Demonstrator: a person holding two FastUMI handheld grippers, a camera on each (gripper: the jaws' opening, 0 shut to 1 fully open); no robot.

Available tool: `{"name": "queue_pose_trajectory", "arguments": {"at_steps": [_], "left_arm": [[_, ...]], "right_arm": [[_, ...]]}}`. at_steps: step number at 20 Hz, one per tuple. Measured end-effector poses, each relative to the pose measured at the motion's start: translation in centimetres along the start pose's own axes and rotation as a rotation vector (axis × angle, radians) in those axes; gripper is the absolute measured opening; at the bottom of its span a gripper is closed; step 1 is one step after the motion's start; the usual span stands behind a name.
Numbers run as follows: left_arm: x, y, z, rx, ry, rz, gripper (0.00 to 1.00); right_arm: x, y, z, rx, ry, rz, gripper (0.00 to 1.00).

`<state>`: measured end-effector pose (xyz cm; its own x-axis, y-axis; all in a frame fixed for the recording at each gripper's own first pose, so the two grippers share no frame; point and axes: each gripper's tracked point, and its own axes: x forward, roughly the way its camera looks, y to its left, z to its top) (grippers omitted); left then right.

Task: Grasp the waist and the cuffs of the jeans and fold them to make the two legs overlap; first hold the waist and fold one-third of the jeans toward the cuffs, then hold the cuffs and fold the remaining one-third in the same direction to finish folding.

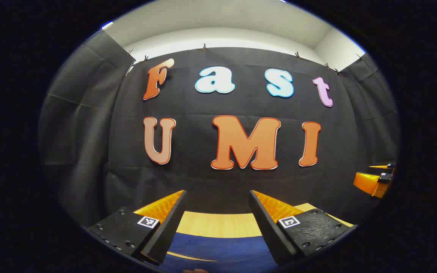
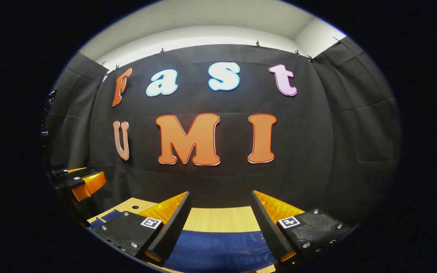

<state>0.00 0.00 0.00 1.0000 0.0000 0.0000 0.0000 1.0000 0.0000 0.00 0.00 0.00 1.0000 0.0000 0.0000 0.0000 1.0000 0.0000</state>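
Dark blue jeans [image 1: 218,248] lie flat on a light wooden table [image 1: 218,224], low in the left gripper view. My left gripper [image 1: 217,223] hangs open above them, nothing between its fingers. In the right gripper view the jeans [image 2: 218,246] show a stitched pocket seam near the right finger. My right gripper [image 2: 220,223] is open too, held above the cloth and apart from it. The right gripper [image 1: 378,180] also appears at the far right of the left gripper view, and the left gripper [image 2: 78,180] at the far left of the right gripper view.
The table's far edge [image 2: 222,212] runs close to the black cloth wall [image 2: 218,182]. A small round hole [image 2: 135,207] sits in the tabletop near its left corner. Black curtains close both sides.
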Motion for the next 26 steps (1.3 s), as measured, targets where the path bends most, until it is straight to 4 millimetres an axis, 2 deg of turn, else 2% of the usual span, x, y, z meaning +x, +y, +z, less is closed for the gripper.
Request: {"name": "queue_pose_trajectory", "arguments": {"at_steps": [1, 2, 3, 5, 6, 7, 10, 12, 14, 19, 24, 26], "left_arm": [[0.3, 0.4, -0.1, 0.004, -0.004, 0.014, 0.98], [0.7, 0.4, -0.4, 0.009, -0.003, 0.024, 0.98], [0.8, 0.7, -0.9, 0.022, 0.006, 0.044, 0.97], [0.7, 0.5, -1.6, 0.084, 0.016, 0.064, 0.96], [0.7, 0.6, -2.5, 0.119, 0.037, 0.075, 0.96], [0.8, 0.1, -3.5, 0.131, 0.055, 0.065, 0.96], [0.9, -1.2, -5.6, 0.061, 0.094, 0.053, 0.98], [0.8, -0.9, -6.2, 0.051, 0.098, 0.073, 0.98], [0.9, -0.6, -6.2, 0.039, 0.085, 0.082, 1.0], [0.3, 2.4, -7.2, 0.04, 0.097, 0.122, 0.98], [-0.5, 8.1, -7.7, 0.13, 0.08, 0.211, 1.0], [-0.8, 9.7, -8.7, 0.149, 0.099, 0.219, 1.0]], "right_arm": [[1.0, 0.1, 0.2, 0.008, -0.014, 0.011, 0.95], [1.1, 0.5, 0.0, 0.011, -0.012, 0.028, 0.93], [1.6, 0.5, -0.5, 0.002, 0.005, 0.036, 0.98], [2.2, 0.3, -1.2, -0.028, 0.023, 0.055, 0.96], [2.6, 0.0, -1.5, -0.052, 0.03, 0.053, 0.99], [3.1, -0.2, -1.8, -0.075, 0.035, 0.053, 0.96], [3.3, -0.7, -2.7, -0.086, 0.049, 0.068, 0.96], [3.7, -1.2, -3.7, -0.091, 0.071, 0.068, 0.94], [3.6, -1.7, -4.5, -0.1, 0.078, 0.068, 0.97], [3.1, -3.9, -7.9, -0.084, 0.176, 0.032, 0.97], [2.4, -6.3, -10.1, -0.083, 0.245, -0.049, 0.97], [2.4, -6.9, -11.5, -0.065, 0.301, -0.073, 0.97]]}}
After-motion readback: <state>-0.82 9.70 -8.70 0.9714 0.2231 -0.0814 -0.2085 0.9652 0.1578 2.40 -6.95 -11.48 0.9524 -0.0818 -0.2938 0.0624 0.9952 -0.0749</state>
